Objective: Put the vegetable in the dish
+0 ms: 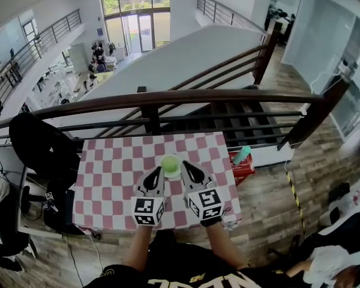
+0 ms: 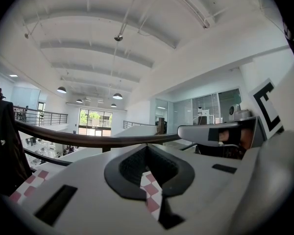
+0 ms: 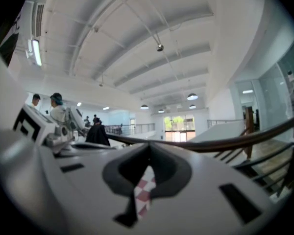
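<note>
In the head view a round green vegetable (image 1: 170, 163) sits in a small white dish (image 1: 171, 174) near the middle of the table's pink-and-white checked cloth (image 1: 114, 173). My left gripper (image 1: 158, 172) lies just left of the dish and my right gripper (image 1: 185, 164) just right of it, both tips close to the rim. Each is shut with nothing between its fingers. The left gripper view shows the left gripper (image 2: 147, 148) shut, with only a sliver of cloth (image 2: 152, 192) below. In the right gripper view the right gripper (image 3: 149, 148) looks the same.
A dark wooden railing (image 1: 168, 98) runs just behind the table, with a stairwell beyond. A black draped chair (image 1: 39, 146) stands at the table's left. A red box (image 1: 243, 168) with a teal bottle (image 1: 241, 155) sits at its right edge.
</note>
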The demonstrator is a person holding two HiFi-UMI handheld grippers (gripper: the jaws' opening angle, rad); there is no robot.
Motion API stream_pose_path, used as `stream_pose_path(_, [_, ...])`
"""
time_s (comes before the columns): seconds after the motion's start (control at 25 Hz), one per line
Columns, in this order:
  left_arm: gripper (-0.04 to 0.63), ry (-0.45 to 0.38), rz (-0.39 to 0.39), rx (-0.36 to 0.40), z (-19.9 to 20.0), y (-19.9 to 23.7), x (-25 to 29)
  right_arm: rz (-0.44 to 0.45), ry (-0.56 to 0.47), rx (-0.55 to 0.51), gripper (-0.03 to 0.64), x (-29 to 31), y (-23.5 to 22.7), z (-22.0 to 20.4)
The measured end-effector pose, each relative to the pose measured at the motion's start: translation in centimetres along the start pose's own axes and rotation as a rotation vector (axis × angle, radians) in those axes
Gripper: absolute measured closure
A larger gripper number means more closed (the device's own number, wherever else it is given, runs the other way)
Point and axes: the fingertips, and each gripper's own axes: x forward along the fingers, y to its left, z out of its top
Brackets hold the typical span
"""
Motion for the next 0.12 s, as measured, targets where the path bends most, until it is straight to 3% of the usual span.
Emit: stream_pose_path(0.12, [0.577,0.009,0.013,-0.002,-0.43,-0.12,0.39,-0.009,0.023,0.009,0.6,-0.26,-0.82,-0.29])
